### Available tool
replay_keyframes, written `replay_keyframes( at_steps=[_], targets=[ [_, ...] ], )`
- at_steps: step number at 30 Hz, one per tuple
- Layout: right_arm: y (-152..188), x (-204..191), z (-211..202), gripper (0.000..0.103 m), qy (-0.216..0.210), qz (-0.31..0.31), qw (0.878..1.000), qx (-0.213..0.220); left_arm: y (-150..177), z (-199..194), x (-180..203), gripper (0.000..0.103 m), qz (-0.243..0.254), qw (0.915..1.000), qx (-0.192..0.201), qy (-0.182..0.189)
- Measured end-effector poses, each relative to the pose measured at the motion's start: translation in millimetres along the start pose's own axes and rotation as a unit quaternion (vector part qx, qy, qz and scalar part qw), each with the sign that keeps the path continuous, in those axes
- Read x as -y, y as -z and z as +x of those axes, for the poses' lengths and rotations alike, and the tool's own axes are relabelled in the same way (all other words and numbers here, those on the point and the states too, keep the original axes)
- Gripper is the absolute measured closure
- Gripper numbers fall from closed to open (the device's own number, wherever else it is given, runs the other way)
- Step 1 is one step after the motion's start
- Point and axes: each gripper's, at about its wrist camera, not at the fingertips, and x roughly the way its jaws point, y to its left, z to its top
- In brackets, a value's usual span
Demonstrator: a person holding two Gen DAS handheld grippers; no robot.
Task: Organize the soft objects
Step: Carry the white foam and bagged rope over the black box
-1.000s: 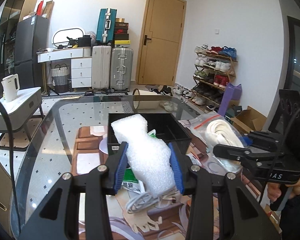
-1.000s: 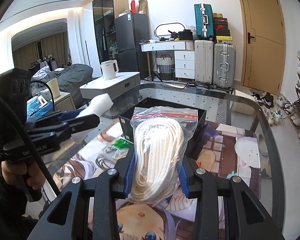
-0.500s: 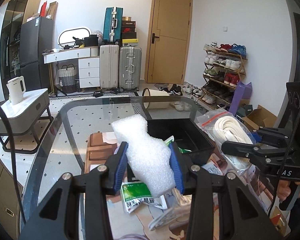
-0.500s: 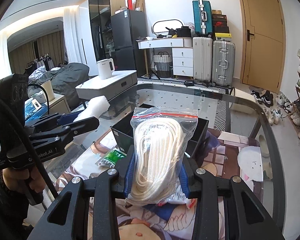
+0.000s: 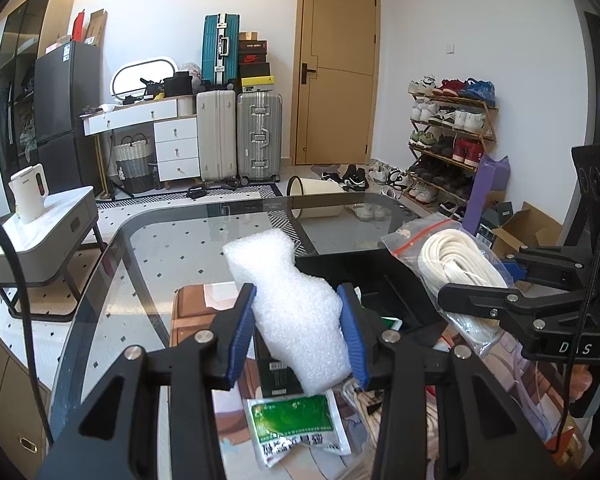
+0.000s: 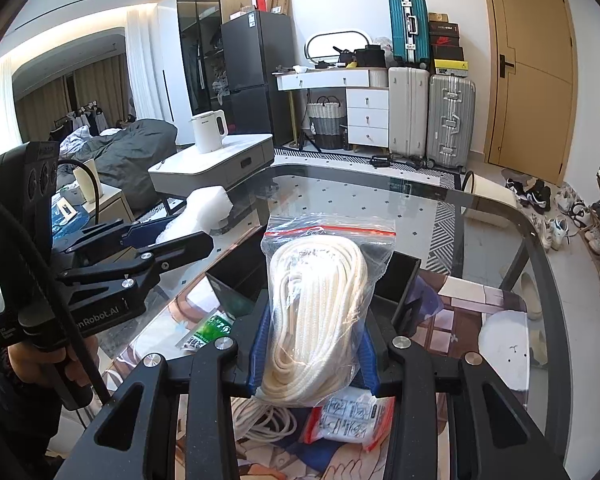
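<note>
White foam block (image 5: 300, 312) is clamped between the blue pads of the left gripper (image 5: 298, 334) and held above the glass table (image 5: 172, 248), over a green sachet (image 5: 296, 424) lying on the printed mat (image 6: 452, 320). The right gripper (image 6: 314, 354) is closed on a clear zip bag of coiled white rope (image 6: 320, 304), held upright in front of the black bin (image 6: 396, 280) that stands on the mat. A loose white cord (image 6: 264, 424) and a small red-and-white packet (image 6: 348, 420) lie on the mat beneath the right gripper.
</note>
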Motion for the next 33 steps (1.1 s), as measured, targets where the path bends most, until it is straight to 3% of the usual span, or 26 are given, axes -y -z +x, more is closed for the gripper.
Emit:
replay_keyframes(
  at_steps=[19,33],
  targets=[
    [-12.2,17.3,50.2,0.065,0.002,-0.012,0.998,-0.056,-7.5,52.6,-9.8,0.063,0.007,0.9994,-0.033,0.000],
    [-18.9,20.0,82.9,0.065,0.005,-0.041,0.995,-0.090,-8.0,80.7,-11.9,0.063,0.011,0.9981,-0.051,0.032]
  ],
)
